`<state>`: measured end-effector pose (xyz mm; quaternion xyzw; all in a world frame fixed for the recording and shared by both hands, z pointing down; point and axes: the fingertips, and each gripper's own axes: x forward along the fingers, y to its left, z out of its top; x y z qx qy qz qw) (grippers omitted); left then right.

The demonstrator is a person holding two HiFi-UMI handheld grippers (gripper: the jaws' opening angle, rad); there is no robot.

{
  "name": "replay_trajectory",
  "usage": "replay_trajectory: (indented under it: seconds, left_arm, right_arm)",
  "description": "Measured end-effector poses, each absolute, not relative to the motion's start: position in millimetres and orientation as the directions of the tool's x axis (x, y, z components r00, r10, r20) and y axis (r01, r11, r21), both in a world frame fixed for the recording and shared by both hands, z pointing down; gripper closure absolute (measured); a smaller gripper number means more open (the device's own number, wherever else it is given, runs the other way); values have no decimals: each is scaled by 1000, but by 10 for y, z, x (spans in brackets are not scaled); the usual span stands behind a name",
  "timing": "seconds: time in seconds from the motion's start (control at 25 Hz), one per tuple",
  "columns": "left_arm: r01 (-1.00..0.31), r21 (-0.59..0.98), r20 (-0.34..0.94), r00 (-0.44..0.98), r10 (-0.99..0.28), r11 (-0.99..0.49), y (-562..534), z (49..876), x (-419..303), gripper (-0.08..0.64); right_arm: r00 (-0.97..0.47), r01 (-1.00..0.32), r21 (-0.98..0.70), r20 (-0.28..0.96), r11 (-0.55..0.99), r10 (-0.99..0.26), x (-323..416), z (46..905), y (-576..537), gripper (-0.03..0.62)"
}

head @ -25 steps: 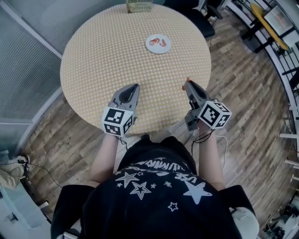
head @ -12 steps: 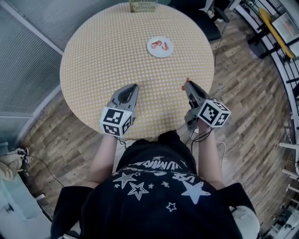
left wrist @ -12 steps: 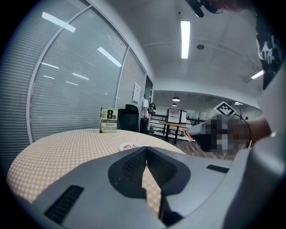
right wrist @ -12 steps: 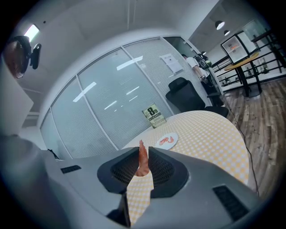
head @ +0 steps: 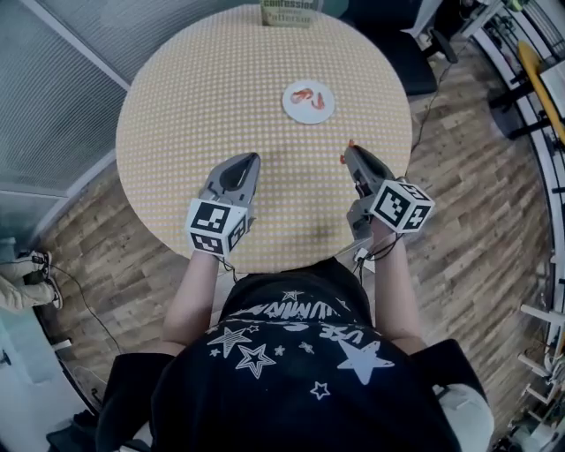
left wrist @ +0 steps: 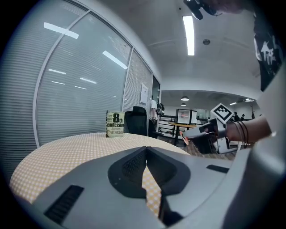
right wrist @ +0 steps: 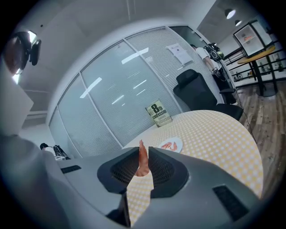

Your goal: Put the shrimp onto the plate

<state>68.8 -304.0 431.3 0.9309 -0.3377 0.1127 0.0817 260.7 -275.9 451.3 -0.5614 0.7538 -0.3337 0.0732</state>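
Fingers of the right gripper pinch a slim, glossy orange-pink shrimp upright at lower centre, its tapered end poking above their ribbed grey pads, while the left gripper, centre left, is closed on nothing. Against a second ago both grippers have barely shifted over the near edge of the round desk with its dotted yellow cover, but the small white plate sits lower in the upper centre, so I judge the carry is starting. Two curled shrimp already lie on it, and a paperback book stands at the far rim
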Motion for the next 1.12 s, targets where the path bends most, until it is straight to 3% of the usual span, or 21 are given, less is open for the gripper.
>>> replay_trajectory:
  seconds: [0.68,1.12]
  left_arm:
    - [-742,42,321,644,-694,-669,-3357,4442,1044,552]
    - [-792,42,351,582,-733,-609,-3681,4644,1206,552]
  right_arm:
    - [-524,-754,-608,330,248,-785,2677,4986,-3532,522]
    - [-550,-805,-497,424,323,-720,2684,5350,-4089,522]
